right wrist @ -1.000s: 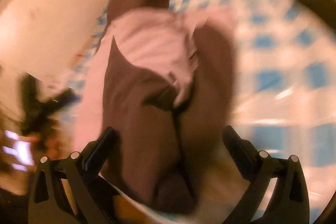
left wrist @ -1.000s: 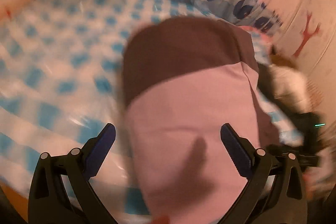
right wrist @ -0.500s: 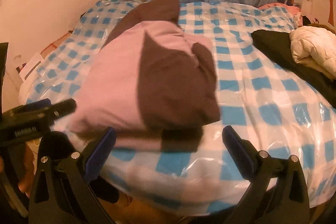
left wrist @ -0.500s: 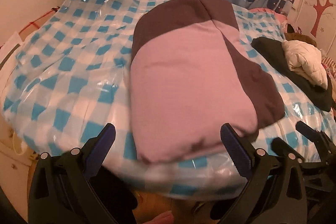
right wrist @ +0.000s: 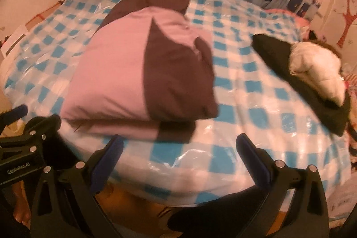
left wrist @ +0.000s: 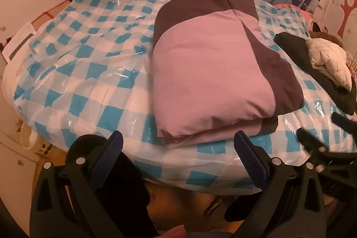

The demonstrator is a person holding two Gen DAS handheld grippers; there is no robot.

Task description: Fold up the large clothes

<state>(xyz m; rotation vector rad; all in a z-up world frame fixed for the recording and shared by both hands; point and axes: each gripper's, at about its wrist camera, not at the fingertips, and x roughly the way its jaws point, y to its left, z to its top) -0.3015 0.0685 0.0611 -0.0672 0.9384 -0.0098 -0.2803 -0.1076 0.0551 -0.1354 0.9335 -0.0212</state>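
Garment [left wrist: 207, 73], pink with brown panels, folded into a thick bundle, lying mid-frame on checked bed cover [left wrist: 89, 73] (blue and white, under clear plastic). Black coat [right wrist: 312, 90] with white jacket [right wrist: 314, 66] heaped at right of frame. Left gripper [left wrist: 178, 148] and right gripper [right wrist: 179, 150] both spread wide, grasping nothing, low in frame near bed edge.

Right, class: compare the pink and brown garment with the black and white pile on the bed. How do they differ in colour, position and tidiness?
The pink and brown garment is folded into a neat block; the black and white pile lies loose and rumpled. The garment sits mid-bed near the front edge; the pile lies at the far right side. The garment is smooth cloth, while the pile's white part looks quilted. Both rest on the blue checked cover, and neither gripper holds either.
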